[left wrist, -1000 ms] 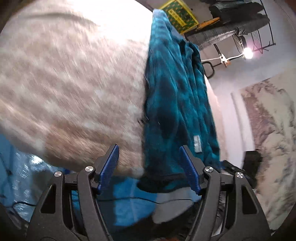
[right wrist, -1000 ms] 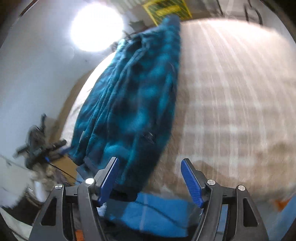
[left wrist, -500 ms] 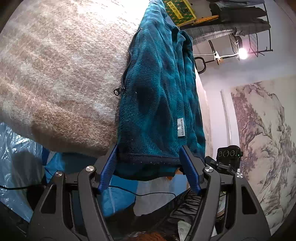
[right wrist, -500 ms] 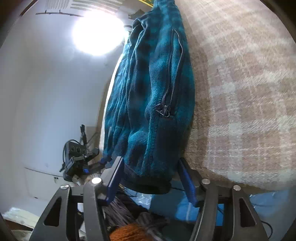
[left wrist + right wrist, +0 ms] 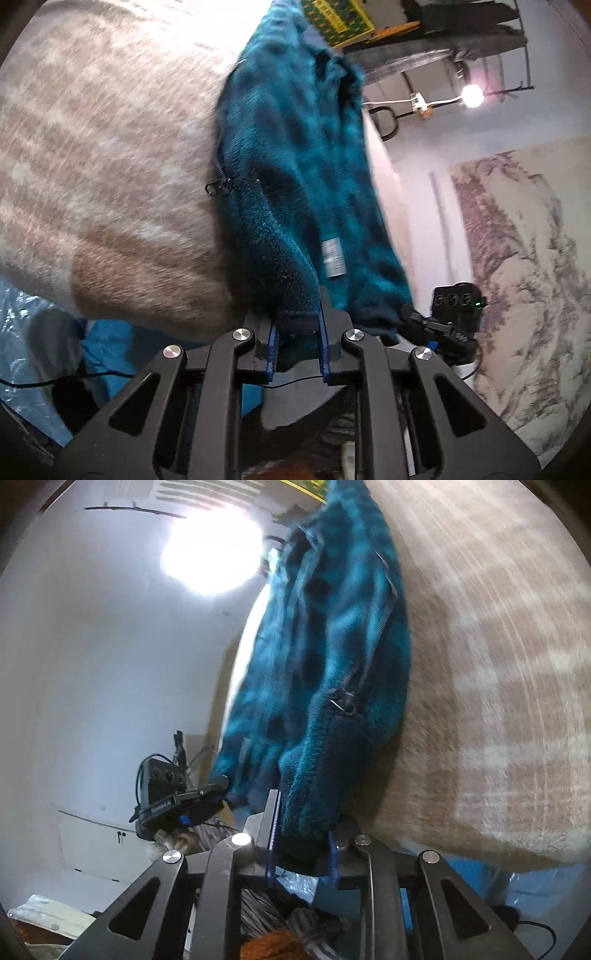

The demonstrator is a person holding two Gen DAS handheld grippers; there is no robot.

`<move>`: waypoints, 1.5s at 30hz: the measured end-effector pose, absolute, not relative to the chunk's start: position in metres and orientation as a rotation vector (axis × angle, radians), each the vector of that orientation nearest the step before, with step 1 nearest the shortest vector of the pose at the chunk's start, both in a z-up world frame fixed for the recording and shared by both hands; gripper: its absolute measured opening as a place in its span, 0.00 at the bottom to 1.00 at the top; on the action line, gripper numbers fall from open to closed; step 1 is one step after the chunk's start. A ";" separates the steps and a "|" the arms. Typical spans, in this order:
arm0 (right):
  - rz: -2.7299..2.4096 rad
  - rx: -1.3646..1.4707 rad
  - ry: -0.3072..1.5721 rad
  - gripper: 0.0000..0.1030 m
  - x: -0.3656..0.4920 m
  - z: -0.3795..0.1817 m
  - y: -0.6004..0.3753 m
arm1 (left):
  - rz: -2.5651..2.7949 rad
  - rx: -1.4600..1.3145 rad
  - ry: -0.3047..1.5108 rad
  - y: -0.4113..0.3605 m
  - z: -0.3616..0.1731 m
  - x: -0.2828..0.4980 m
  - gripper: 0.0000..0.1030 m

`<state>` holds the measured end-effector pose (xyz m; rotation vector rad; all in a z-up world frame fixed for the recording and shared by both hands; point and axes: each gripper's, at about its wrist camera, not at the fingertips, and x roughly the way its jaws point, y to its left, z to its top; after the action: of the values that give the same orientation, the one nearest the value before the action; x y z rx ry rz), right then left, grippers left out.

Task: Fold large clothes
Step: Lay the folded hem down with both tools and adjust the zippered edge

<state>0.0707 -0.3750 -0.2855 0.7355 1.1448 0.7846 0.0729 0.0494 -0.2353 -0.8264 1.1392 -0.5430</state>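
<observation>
A teal and dark blue checked fleece jacket [image 5: 295,147] lies lengthwise on a beige plaid blanket [image 5: 103,155], its dark hem toward me. My left gripper [image 5: 297,343] is closing, its blue pads pressed on one corner of the hem. In the right wrist view the same fleece jacket [image 5: 325,657] shows its zipper pull [image 5: 345,703], and my right gripper [image 5: 303,853] is closing with its pads pinched on the other hem corner. A white label [image 5: 332,258] hangs on the jacket's side.
The plaid blanket [image 5: 498,664] covers a bed; blue plastic sheeting [image 5: 22,343] lies below its edge. The other gripper's camera body [image 5: 458,306] shows at the right. A lamp [image 5: 472,96] and a clothes rack [image 5: 461,33] stand beyond; a landscape painting [image 5: 524,277] hangs on the wall.
Both grippers went from wide open around the jacket's hem to pinched on it. The hem end has lifted slightly off the blanket's edge.
</observation>
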 end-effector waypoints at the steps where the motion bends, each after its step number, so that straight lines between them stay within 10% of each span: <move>1: 0.791 0.742 1.131 0.18 0.071 -0.281 -0.375 | -0.552 -0.832 1.128 0.048 -0.231 0.075 0.14; 17: 0.760 0.783 0.943 0.15 0.144 -0.209 -0.379 | -0.570 -0.842 0.979 0.043 -0.165 0.174 0.14; 37: 0.438 0.857 1.099 0.15 0.282 -0.273 -0.373 | -0.335 -0.850 1.070 0.044 -0.237 0.290 0.14; 42: 0.467 0.906 1.118 0.25 0.295 -0.280 -0.376 | -0.342 -0.836 1.098 0.040 -0.241 0.297 0.17; 45: 0.483 0.857 1.092 0.48 0.295 -0.264 -0.381 | -0.366 -0.874 1.122 0.044 -0.240 0.302 0.22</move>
<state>0.2947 -0.3806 -0.2640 0.8568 1.0922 0.4829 0.3017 0.0445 -0.2396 -0.8736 1.1215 -0.3663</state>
